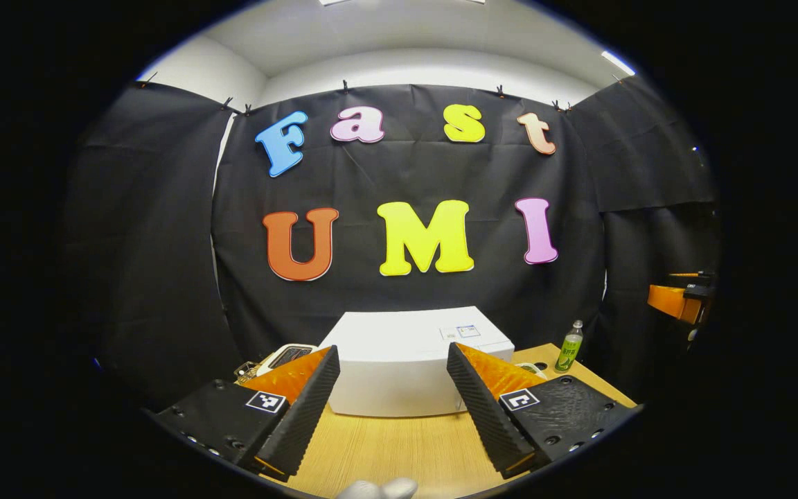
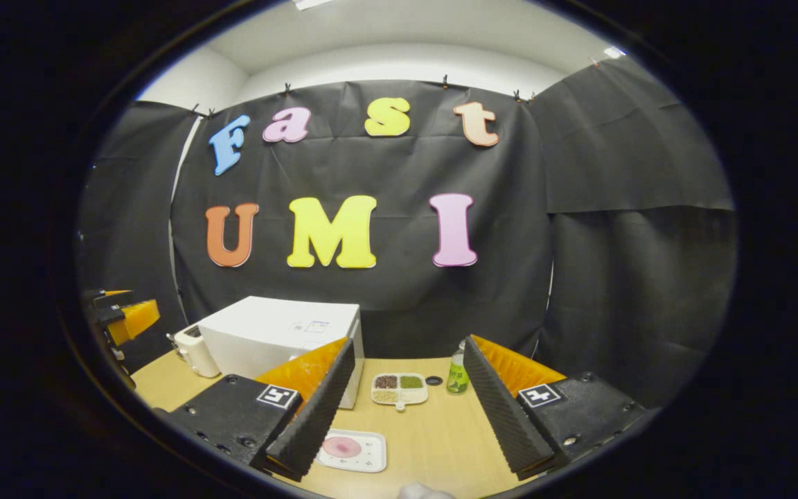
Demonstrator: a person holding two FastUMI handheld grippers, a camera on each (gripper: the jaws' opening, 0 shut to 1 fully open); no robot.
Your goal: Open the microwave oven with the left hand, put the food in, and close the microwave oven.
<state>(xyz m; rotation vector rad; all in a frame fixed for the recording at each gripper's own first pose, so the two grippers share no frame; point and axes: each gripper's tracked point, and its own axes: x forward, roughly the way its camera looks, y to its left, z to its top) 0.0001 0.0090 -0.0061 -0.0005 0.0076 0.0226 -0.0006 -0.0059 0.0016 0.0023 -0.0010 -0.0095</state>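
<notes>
Step in hand, I'd judge: reach for the door w/ left gripper (image 1: pixel 393 395). Microwave (image 1: pixel 409 364) sits centre-bottom of left gripper view, on the counter (image 1: pixel 399 450), door shut. Approach square-on, find the door edge/handle first; handle not discernible from here. Left gripper wide open, holds nothing. Right gripper (image 2: pixel 406 402) also wide open & empty; food on tray (image 2: pixel 350 449) at bottom centre of right gripper view, near microwave (image 2: pixel 281 339).

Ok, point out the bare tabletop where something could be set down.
Bare wood lies in front of the microwave, between it and the left tool. Another free patch sits between the pink-food tray and the right tool's far finger. Crowded: sectioned dish beside the green bottle.
</notes>
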